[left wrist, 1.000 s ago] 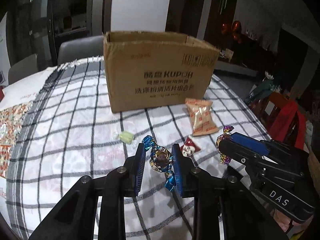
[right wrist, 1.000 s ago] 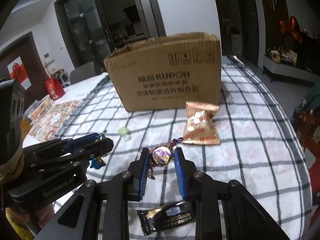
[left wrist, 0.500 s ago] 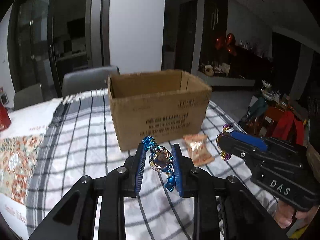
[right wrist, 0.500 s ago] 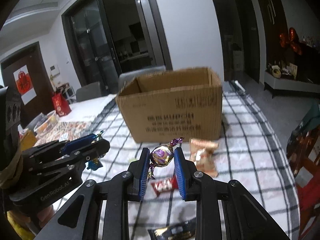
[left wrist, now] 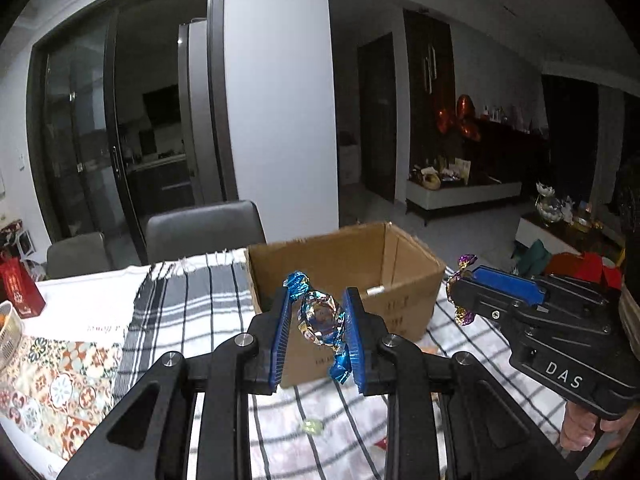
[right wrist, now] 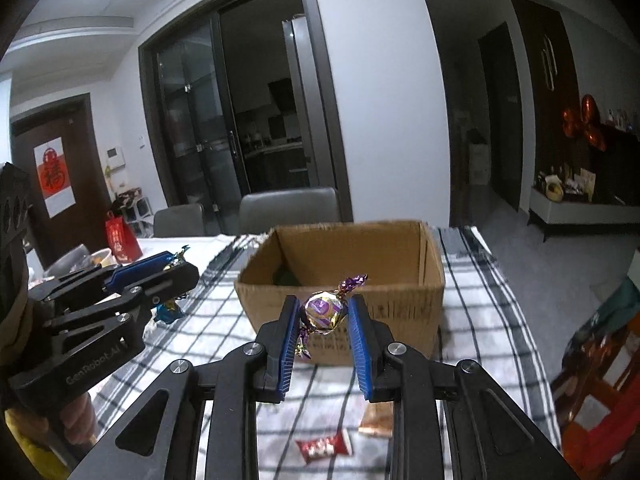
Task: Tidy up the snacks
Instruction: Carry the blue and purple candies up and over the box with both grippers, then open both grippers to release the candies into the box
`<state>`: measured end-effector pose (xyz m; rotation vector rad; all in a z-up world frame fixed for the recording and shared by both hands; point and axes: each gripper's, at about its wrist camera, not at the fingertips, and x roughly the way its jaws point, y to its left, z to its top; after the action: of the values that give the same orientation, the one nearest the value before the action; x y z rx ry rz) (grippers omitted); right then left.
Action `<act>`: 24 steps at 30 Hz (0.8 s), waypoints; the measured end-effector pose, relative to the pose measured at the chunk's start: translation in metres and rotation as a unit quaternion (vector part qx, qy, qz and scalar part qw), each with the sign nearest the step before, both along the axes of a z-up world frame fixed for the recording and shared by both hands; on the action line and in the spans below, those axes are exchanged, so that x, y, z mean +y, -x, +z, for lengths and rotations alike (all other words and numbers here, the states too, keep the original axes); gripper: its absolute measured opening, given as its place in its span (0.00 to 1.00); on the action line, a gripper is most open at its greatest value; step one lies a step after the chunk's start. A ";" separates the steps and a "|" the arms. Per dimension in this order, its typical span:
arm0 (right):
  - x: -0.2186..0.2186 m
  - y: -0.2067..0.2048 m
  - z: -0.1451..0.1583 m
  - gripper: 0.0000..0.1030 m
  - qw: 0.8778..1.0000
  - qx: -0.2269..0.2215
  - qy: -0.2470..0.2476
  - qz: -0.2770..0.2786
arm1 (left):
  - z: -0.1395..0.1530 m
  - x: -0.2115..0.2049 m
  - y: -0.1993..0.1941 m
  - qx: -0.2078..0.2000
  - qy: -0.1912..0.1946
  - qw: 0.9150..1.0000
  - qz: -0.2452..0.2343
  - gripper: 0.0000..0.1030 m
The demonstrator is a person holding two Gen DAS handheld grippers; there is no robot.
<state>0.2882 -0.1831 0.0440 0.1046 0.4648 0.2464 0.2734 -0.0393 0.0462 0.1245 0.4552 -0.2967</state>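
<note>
While both tongs hang above the checked surface (right wrist: 480,320), each pinches one wrapped sweet. Left tongs (left wrist: 316,332) are pressed onto a blue foil candy (left wrist: 320,316), its twisted ends sticking out above and below the pads. Right tongs (right wrist: 324,332) clamp a purple and gold candy (right wrist: 324,308) in the same way. An open cardboard box (right wrist: 340,280) stands just beyond both sets of tongs, top flaps up. On the cloth below lie a red wrapped sweet (right wrist: 324,446), a copper-coloured packet (right wrist: 376,420) and a small pale green sweet (left wrist: 312,426).
</note>
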 end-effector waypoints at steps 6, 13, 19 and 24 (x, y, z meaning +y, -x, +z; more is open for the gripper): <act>-0.002 -0.020 0.012 0.26 1.000 -0.011 0.004 0.000 | 0.010 -0.003 -0.022 -0.008 -0.004 1.000 -0.001 0.26; -0.008 -0.052 0.015 0.26 1.000 0.001 0.005 0.005 | 0.015 -0.010 -0.049 -0.014 -0.007 1.000 0.004 0.26; -0.013 -0.077 0.013 0.26 1.000 0.009 0.015 0.004 | 0.010 -0.016 -0.079 -0.003 -0.010 1.000 0.003 0.26; -0.016 -0.094 0.009 0.26 1.000 0.012 0.022 -0.002 | 0.001 -0.022 -0.103 0.010 -0.014 1.000 0.005 0.26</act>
<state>0.3821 -0.1990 0.0535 0.0666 0.4930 0.2307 0.3761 -0.0608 0.0471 0.1473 0.4803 -0.2813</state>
